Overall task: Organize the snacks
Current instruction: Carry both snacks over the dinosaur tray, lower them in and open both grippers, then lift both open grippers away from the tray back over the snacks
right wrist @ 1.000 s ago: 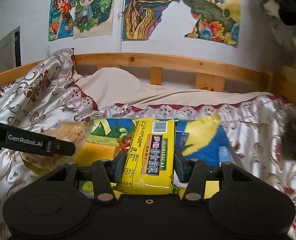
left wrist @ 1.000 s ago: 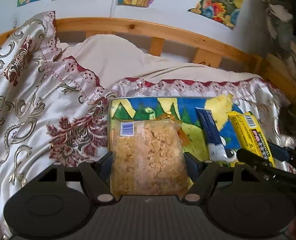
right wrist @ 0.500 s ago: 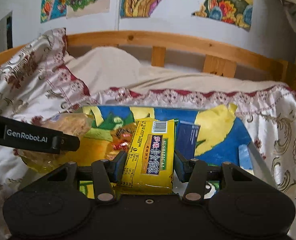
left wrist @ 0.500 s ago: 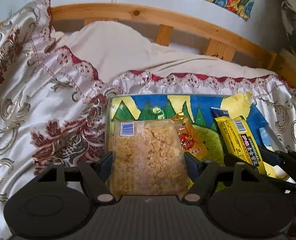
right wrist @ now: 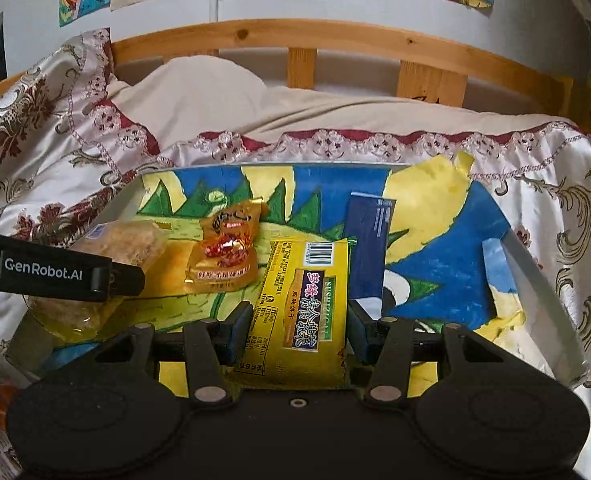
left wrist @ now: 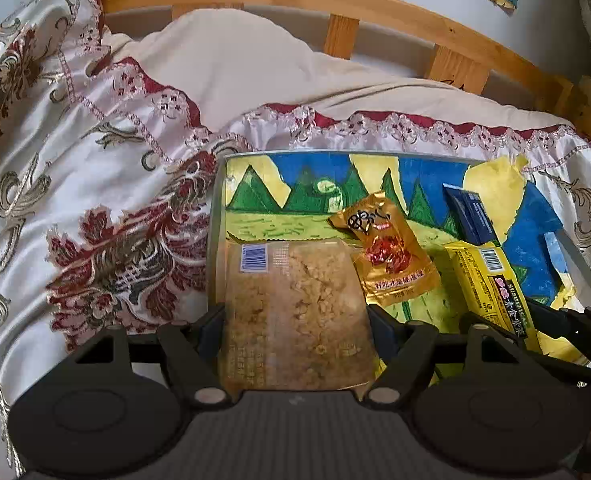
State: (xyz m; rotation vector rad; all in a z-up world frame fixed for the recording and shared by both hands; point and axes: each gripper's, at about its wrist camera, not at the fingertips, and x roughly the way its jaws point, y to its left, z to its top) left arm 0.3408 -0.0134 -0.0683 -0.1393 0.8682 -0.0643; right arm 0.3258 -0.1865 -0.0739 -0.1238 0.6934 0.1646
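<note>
Left claw [left wrist: 295, 320] grips the clear crumble bag [left wrist: 295, 312], right claw [right wrist: 299, 320] the yellow biscuit pack [right wrist: 301, 304], both over the painted tray [right wrist: 535, 280]; dropped carelessly, they'd bury the gold pouch [right wrist: 225, 248]

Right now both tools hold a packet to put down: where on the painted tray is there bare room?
The tray's far strip, behind the gold sachet, is bare, as is the patch between the navy box and the right rim. The near middle is crowded.
</note>
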